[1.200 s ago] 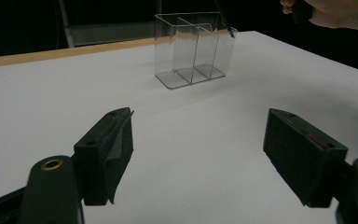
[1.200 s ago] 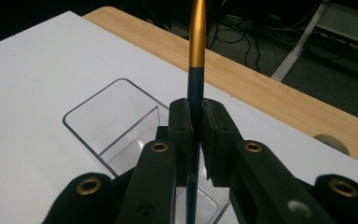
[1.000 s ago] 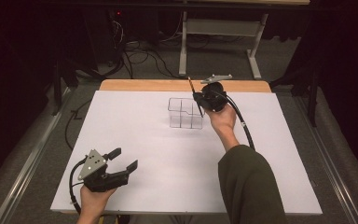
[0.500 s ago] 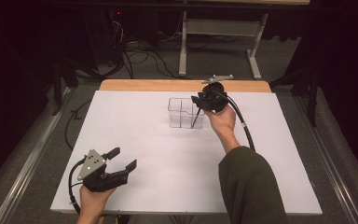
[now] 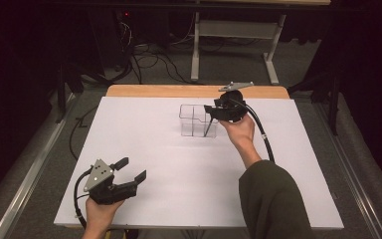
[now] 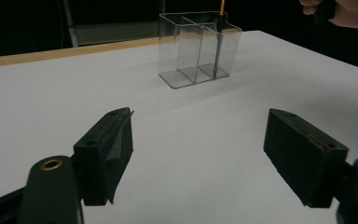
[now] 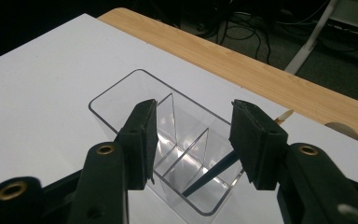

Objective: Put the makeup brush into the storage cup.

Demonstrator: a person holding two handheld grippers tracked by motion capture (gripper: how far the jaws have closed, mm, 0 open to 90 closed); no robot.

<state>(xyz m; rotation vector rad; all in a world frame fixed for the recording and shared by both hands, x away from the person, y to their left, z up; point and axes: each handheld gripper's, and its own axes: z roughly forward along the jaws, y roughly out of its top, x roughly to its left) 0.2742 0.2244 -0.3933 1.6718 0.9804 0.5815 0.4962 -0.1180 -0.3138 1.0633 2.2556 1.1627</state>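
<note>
A white table top (image 5: 144,134) with a wooden far edge (image 5: 169,91) is standing on grey carpet (image 5: 45,164). Black cables (image 5: 151,62) are lying tangled beyond it, beside a grey metal table frame (image 5: 234,37). Darkness is swallowing the room's far end.

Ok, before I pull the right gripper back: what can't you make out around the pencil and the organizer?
- Pencil upper end: right gripper view, hidden behind the jaw.
- Pencil tip: left gripper view, cut off by the top edge.
- Organizer dividers: high view, too small to tell the compartment.
- Right gripper: high view, jaw gap too small.
</note>
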